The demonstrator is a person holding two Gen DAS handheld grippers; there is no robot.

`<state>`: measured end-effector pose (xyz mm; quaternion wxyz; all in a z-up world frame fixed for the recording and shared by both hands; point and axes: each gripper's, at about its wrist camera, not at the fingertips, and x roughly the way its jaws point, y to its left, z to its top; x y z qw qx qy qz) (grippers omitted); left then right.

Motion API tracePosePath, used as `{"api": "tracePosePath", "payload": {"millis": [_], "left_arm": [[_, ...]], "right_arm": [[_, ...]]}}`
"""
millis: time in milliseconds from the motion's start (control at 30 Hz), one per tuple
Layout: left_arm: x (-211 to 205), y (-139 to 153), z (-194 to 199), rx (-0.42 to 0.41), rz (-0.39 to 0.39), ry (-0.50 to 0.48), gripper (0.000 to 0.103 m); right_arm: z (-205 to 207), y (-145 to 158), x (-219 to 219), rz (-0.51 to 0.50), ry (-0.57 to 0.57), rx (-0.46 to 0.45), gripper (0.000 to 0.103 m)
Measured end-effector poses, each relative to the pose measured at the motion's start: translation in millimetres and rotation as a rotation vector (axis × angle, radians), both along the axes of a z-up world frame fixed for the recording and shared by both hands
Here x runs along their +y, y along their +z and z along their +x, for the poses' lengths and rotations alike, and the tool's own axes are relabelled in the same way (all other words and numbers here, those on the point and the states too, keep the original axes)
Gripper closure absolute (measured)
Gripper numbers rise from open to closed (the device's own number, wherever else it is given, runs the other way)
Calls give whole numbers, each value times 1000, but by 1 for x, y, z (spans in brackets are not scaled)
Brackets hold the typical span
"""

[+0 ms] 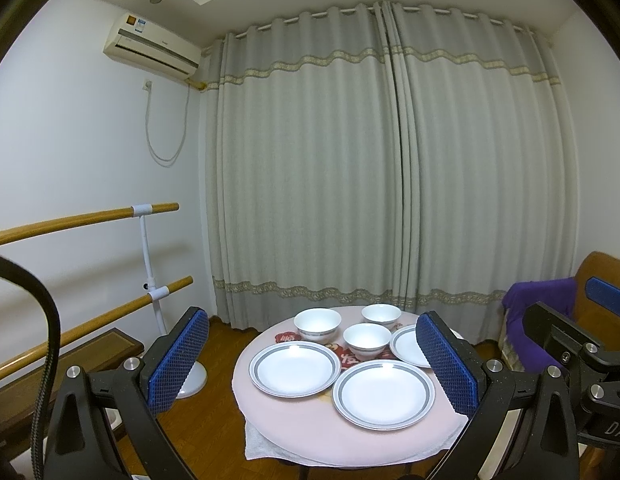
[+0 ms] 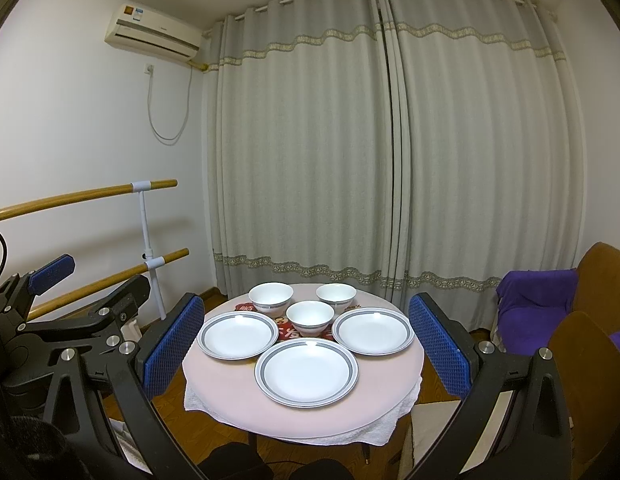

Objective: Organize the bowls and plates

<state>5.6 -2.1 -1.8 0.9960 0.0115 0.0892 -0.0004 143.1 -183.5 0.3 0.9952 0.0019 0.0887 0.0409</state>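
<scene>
A small round table (image 2: 238,396) with a pale pink top stands before closed grey curtains (image 2: 390,140), and all the dishes sit on it. Three white plates with grey rims lie toward the near side: the left plate (image 2: 237,335), the middle plate (image 2: 306,372) closest to the cameras, and the right plate (image 2: 373,331). Behind them stand three white bowls, upright: the left bowl (image 2: 271,298), the right bowl (image 2: 336,297), and the centre bowl (image 2: 310,317) just in front, between the other two. The bowls rest on red patterned mats.

The left gripper (image 1: 312,362) hangs above the table's near side with its blue-padded fingers spread wide apart, holding nothing. The right gripper (image 2: 306,348) is likewise spread wide and empty, well clear of the dishes.

A purple cloth (image 2: 538,300) lies over a brown chair at the right
</scene>
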Motion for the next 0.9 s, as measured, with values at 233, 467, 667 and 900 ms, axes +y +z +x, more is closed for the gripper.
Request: {"api": "tracePosePath", "payload": {"millis": [233, 467, 667, 900], "left_arm": [[-9, -10, 21, 29, 6, -39, 0], [-4, -26, 58, 60, -10, -94, 0], [13, -43, 111, 113, -59, -102, 1], [21, -67, 176, 224, -102, -91, 1]], "right_arm": [[15, -9, -5, 17, 1, 22, 0], [54, -39, -21, 44, -3, 106, 0], [104, -77, -44, 80, -18, 219, 0], [169, -132, -86, 172, -44, 403, 0]]}}
